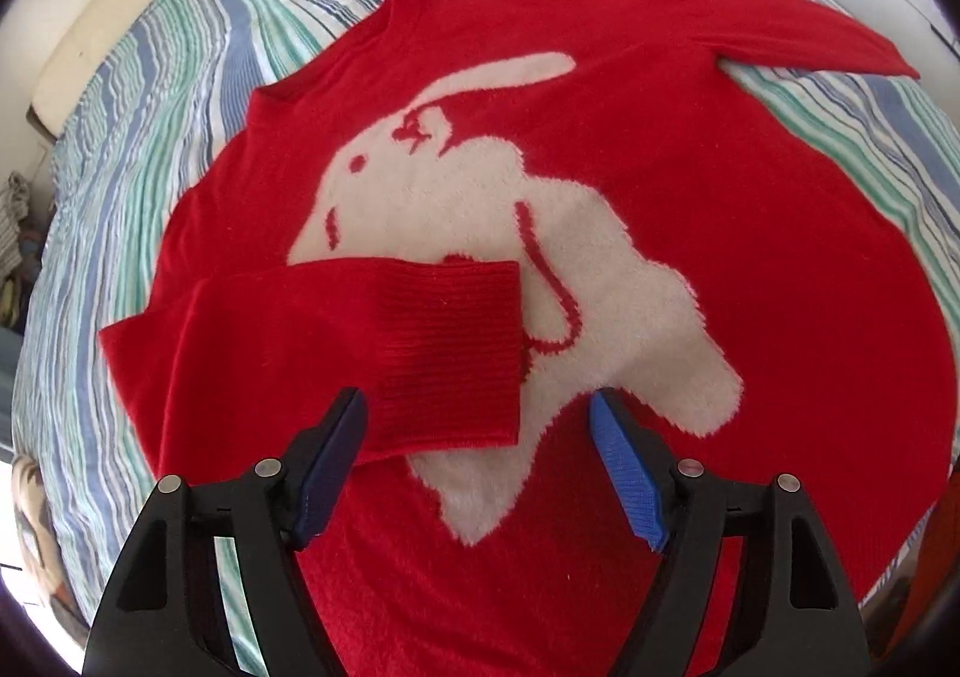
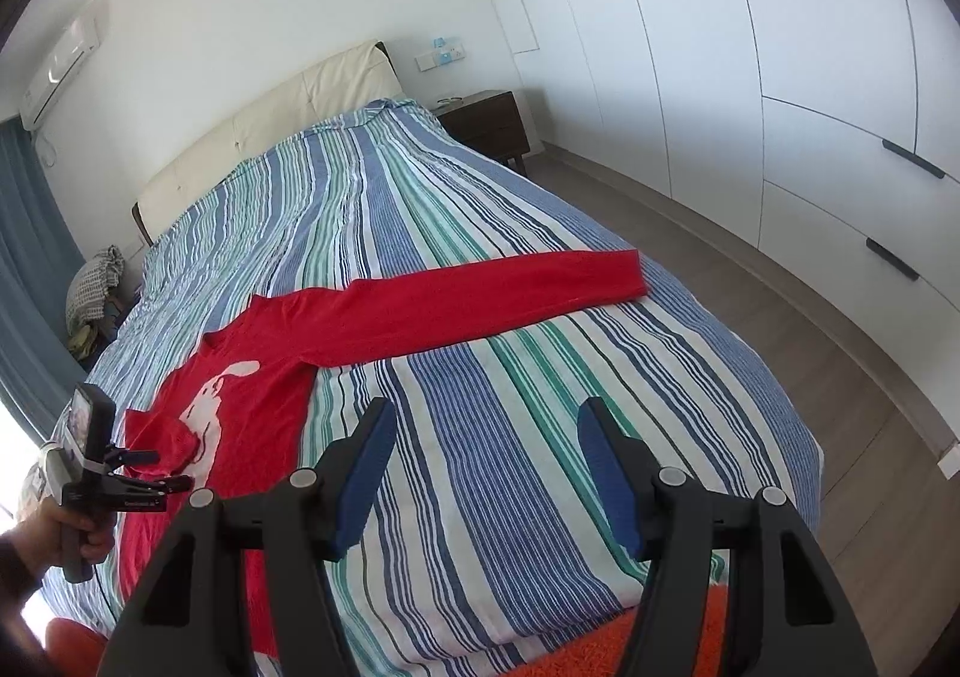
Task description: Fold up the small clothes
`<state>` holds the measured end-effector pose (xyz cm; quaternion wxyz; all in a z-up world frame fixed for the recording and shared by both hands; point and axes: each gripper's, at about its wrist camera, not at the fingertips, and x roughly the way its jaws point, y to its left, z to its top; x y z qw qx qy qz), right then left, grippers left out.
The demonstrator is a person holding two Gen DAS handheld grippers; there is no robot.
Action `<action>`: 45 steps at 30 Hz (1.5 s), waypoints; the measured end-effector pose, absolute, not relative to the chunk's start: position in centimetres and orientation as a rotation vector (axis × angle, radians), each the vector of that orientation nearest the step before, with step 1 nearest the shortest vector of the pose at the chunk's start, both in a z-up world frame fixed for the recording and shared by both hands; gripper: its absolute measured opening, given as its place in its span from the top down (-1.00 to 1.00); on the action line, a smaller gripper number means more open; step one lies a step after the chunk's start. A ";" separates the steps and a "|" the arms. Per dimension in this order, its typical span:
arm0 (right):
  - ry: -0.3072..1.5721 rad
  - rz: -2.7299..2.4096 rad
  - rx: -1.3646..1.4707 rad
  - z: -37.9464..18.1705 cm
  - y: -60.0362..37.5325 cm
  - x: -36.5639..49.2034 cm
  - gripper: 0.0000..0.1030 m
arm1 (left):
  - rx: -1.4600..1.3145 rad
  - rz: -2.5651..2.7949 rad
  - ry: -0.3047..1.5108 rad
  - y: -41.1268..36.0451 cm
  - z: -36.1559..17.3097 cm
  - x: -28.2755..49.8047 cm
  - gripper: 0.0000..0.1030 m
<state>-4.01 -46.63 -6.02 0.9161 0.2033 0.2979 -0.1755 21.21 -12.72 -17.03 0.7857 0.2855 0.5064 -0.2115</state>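
Note:
A red sweater [image 1: 690, 149] with a white rabbit figure [image 1: 588, 281] lies flat, front up, on the striped bed. One sleeve [image 1: 336, 347] is folded across the body, its ribbed cuff [image 1: 450, 347] resting on the rabbit. The other sleeve [image 2: 480, 299] stretches straight out over the bedspread. My left gripper [image 1: 480, 407] is open and empty, hovering just above the folded cuff; it also shows in the right wrist view [image 2: 162, 473]. My right gripper [image 2: 486, 425] is open and empty above the bare bedspread, short of the outstretched sleeve.
The bed has a blue, green and white striped cover [image 2: 420, 209] and a cream headboard [image 2: 270, 137]. A dark nightstand [image 2: 486, 125] stands beside it. White wardrobes [image 2: 750, 47] line the right wall across a wooden floor strip. An orange rug [image 2: 570, 653] lies at the bed's foot.

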 end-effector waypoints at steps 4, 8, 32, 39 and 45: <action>0.626 -0.357 0.400 -6.0 -46.2 -3.6 -0.22 | 0.420 -0.406 1.129 -10.7 -16.3 22.9 0.83; 0.624 -0.358 0.399 -6.1 -46.3 -3.7 -0.22 | 0.122 -0.339 1.043 -3.0 -10.5 23.8 0.85; 0.650 -0.377 0.406 -6.6 -46.5 -3.0 -0.22 | -0.381 0.536 1.097 33.0 -17.1 22.4 0.88; 0.639 -0.389 0.410 -6.5 -46.7 -3.4 -0.22 | -0.381 0.543 1.117 33.1 -18.2 22.3 0.87; 0.640 -0.388 0.405 -6.5 -46.6 -3.3 -0.22 | -0.376 0.600 1.083 34.4 -16.2 20.5 -0.22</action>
